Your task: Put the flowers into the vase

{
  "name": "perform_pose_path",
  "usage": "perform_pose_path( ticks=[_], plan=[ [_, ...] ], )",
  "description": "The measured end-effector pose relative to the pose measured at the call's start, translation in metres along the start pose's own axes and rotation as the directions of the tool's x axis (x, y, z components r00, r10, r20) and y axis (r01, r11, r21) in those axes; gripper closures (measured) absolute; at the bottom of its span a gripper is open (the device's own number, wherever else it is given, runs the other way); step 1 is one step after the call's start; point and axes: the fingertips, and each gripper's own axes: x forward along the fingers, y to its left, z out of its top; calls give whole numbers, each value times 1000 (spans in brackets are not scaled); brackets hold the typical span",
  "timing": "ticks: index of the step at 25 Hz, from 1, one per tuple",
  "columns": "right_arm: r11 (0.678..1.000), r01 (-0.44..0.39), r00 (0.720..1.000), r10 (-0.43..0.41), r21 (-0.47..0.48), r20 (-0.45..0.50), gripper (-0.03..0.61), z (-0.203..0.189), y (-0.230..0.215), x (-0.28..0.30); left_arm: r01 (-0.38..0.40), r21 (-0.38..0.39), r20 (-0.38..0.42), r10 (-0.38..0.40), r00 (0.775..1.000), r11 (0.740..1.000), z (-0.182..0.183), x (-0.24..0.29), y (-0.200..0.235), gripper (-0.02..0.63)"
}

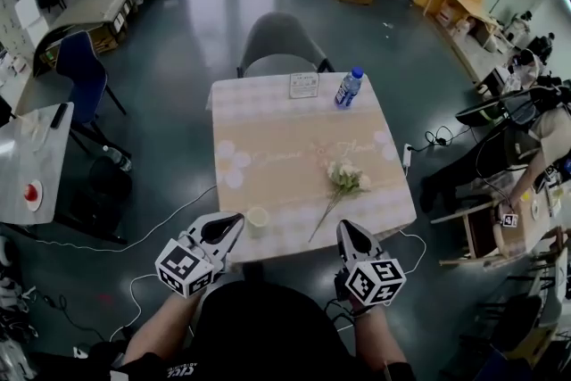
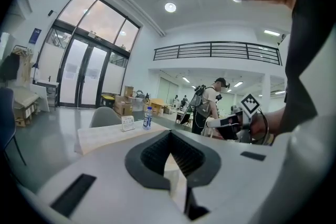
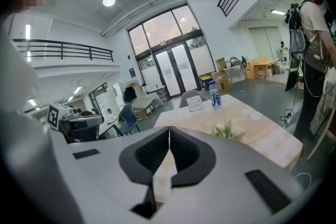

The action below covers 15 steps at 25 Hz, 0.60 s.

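A small bunch of white flowers (image 1: 344, 178) lies on the square table (image 1: 268, 161), its green stem running toward the near edge. In the right gripper view the flowers (image 3: 229, 131) show just beyond the jaws, to the right. A small pale vase (image 1: 258, 219) stands at the table's near edge. My left gripper (image 1: 238, 218) hovers at that edge just left of the vase, jaws shut and empty. The right gripper (image 1: 345, 226) is at the near edge, right of the stem's end, also shut on nothing. Both grippers' own views show the jaws (image 2: 169, 136) (image 3: 169, 131) pressed together.
A water bottle (image 1: 348, 88) and a small sign card (image 1: 303, 85) stand at the table's far side, with a grey chair (image 1: 275, 45) behind them. Another table (image 1: 31, 161) is on the left. A person (image 2: 210, 107) with a backpack stands off to the right, near cluttered desks.
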Motion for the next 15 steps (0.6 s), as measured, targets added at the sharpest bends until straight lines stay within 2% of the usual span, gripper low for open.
perform_pose_path(
  ticks=[3, 6, 11, 15],
  plan=[
    [999, 37, 999, -37, 23, -16, 554, -1, -10, 18, 12, -10, 1, -12, 1000, 1000, -6, 4, 20, 603],
    [996, 73, 997, -70, 55, -39, 554, -6, -22, 34, 16, 18, -21, -16, 1000, 1000, -13, 8, 39, 603],
    [993, 113, 990, -109, 41, -91, 554, -9, -37, 53, 24, -9, -54, -24, 998, 1000, -24, 13, 59, 601],
    [992, 121, 984, -116, 29, -134, 554, -14, -52, 71, 5, -24, -47, -6, 999, 1000, -25, 22, 67, 601]
  ],
)
